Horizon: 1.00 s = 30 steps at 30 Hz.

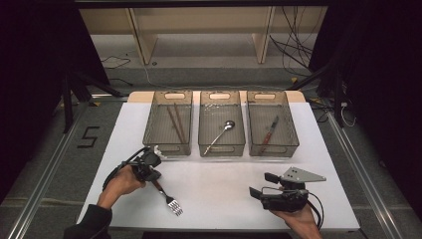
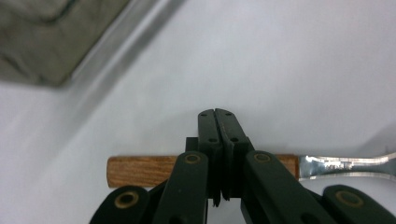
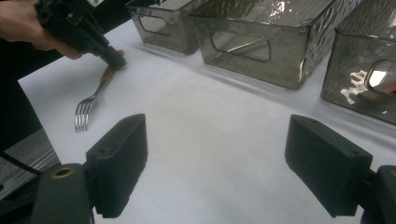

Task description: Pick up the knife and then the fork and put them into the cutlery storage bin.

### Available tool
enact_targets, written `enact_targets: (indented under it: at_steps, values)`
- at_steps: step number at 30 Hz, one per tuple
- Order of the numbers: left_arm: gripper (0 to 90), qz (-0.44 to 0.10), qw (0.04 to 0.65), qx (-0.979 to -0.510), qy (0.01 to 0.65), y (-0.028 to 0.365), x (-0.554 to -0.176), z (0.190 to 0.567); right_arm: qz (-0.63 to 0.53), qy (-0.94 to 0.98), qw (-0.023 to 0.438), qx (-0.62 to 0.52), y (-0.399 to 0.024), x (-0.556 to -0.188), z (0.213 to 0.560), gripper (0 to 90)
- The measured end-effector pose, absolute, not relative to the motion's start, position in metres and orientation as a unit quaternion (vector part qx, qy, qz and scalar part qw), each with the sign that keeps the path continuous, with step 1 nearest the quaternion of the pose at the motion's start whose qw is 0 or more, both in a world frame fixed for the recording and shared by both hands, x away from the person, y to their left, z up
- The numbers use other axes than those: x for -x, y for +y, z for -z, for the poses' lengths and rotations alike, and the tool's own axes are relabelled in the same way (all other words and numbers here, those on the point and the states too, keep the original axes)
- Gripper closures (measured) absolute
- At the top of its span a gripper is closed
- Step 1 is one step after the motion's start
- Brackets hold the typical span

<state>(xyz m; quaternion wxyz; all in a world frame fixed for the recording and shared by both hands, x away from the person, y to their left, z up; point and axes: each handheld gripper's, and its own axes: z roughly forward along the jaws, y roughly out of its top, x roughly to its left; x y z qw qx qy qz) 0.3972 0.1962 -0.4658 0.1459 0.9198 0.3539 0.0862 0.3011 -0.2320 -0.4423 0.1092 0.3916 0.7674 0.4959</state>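
- White table: all places below given rel. to the empty-of-forks middle bin, the one w/ a spoon in it.
- Three bins in a row at the far side: left bin w/ chopsticks, right bin w/ a red-handled knife. No fork in any of them; judged: fork likely goes to one of these, which one can't tell.
- Right gripper: near side of the table, in front & a bit right of the middle bin, well apart from the fork. Jaws spread wide, nothing btwn them.
- Left gripper: in front & left of the middle bin, just before the left bin's near wall. Jaws pressed together, pinching the fork's wooden handle crosswise.
- Fork: long axis runs diagonal, handle end toward the bins at the left gripper, tines pointing away toward the near table edge. Whether tines touch the table, can't tell.
- Key relation: left hand has it, right is far off; bins lie ahead of the handle end, so the carry goes forward, tines trailing.
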Motion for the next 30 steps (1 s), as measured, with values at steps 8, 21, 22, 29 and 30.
enact_targets:
  at_steps: [8, 21, 22, 29, 30]
  values:
    - [88.3, -0.071, 0.132, -0.924, 0.352, 0.216, -0.377, 0.465, -0.496, 0.768, 0.109, -0.391, -0.231, -0.301, 0.442, 22.0]
    - [87.0, -0.046, 0.131, -0.928, 0.345, 0.229, -0.355, 0.463, -0.496, 0.767, 0.111, -0.391, -0.231, -0.301, 0.442, 22.0]
    - [85.8, -0.045, 0.133, -0.928, 0.346, 0.23, -0.356, 0.462, -0.496, 0.767, 0.111, -0.391, -0.231, -0.301, 0.442, 22.0]
    - [64.5, -0.068, 0.148, -0.925, 0.344, 0.23, -0.356, 0.448, -0.497, 0.767, 0.111, -0.391, -0.231, -0.301, 0.442, 22.0]
    - [57.7, -0.071, 0.148, -0.924, 0.346, 0.23, -0.356, 0.447, -0.496, 0.767, 0.111, -0.391, -0.231, -0.301, 0.442, 22.0]
